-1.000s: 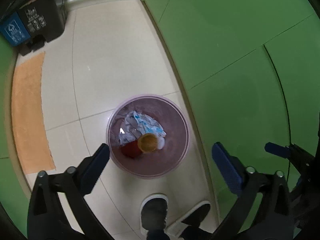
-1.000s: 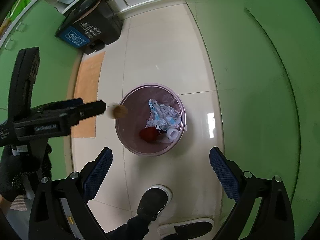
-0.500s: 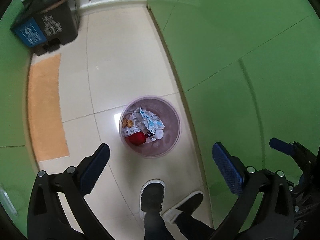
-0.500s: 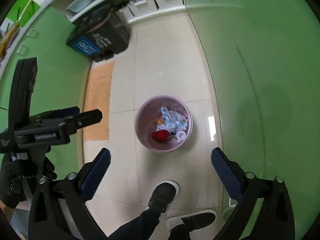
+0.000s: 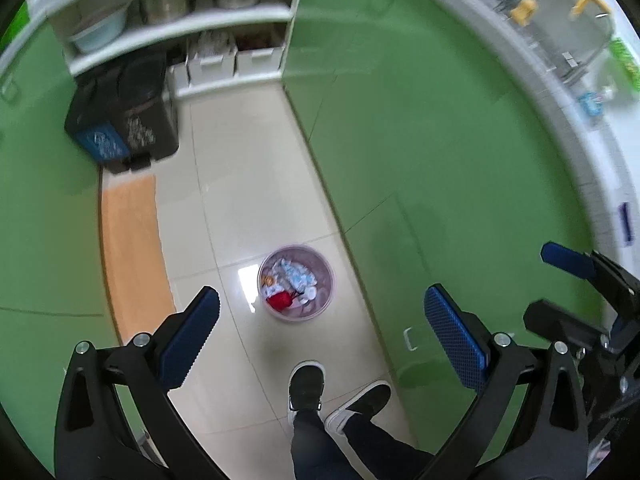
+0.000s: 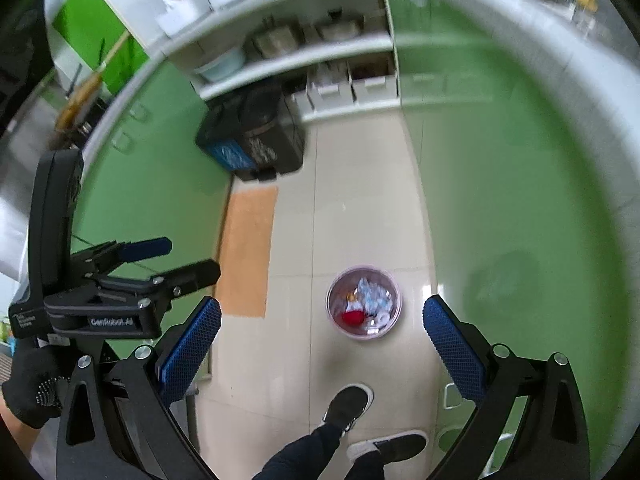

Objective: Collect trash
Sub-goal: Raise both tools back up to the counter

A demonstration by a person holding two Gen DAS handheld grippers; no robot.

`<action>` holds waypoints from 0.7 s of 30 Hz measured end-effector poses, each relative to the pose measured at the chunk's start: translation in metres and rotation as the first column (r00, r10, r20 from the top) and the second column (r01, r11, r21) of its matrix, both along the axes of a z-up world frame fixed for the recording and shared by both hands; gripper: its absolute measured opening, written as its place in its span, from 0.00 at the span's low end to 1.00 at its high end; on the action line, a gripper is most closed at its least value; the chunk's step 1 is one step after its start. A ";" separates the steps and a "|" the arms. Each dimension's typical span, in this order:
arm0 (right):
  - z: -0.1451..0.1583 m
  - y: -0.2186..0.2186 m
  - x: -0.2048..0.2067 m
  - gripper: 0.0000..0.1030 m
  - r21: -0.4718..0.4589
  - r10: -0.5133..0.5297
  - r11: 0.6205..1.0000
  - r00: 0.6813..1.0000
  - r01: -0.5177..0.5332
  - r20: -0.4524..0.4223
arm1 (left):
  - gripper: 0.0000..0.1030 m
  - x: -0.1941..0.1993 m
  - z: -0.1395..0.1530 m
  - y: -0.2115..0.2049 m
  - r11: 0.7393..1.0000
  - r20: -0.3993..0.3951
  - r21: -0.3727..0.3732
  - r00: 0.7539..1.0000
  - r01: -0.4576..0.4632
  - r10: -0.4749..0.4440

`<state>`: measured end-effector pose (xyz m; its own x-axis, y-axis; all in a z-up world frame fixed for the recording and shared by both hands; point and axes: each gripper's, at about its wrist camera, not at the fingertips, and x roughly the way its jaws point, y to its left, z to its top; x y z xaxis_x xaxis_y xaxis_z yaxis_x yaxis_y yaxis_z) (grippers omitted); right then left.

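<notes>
A small round pink trash bin (image 5: 297, 285) (image 6: 363, 302) stands on the tiled floor far below both grippers. Inside lie crumpled white-and-blue paper (image 5: 297, 272), a red piece (image 5: 279, 301) (image 6: 353, 317), an orange-brown piece (image 5: 267, 280) and a white roll (image 6: 383, 317). My left gripper (image 5: 322, 330) is open and holds nothing. My right gripper (image 6: 322, 330) is also open with nothing between its blue pads. The left gripper (image 6: 160, 258) shows at the left of the right wrist view, held by a black-gloved hand (image 6: 30, 384).
The person's shoes (image 5: 307, 387) (image 6: 349, 403) stand just before the bin. An orange mat (image 5: 132, 256) lies along the left green cabinets. A black two-part bin (image 5: 124, 120) sits by white shelves. Green cabinet doors (image 5: 420, 152) line the right; a counter with a sink (image 5: 576, 32) is above.
Both grippers have risen well away from the bin, which now looks much smaller. The orange-brown piece that was falling a second ago lies inside the bin. Shelves and counter have come into view.
</notes>
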<state>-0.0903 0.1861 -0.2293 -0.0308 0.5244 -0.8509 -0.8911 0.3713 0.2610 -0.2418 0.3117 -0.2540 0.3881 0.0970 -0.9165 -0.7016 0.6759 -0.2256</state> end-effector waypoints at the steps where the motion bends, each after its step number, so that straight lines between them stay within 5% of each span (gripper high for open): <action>1: 0.012 -0.004 0.002 0.94 0.013 -0.007 1.000 1.000 0.007 0.008 | 0.97 0.002 0.017 -0.003 1.000 0.014 0.012 1.000 0.010 -0.010; 11: 0.114 -0.091 0.048 0.94 0.133 -0.186 0.976 0.977 0.171 0.107 | 0.97 0.052 0.125 -0.058 0.980 0.113 0.130 0.979 0.153 -0.168; 21: 0.155 -0.203 0.107 0.94 0.193 -0.441 0.891 0.883 0.411 0.159 | 0.97 0.135 0.174 -0.120 0.925 0.164 0.220 0.923 0.308 -0.347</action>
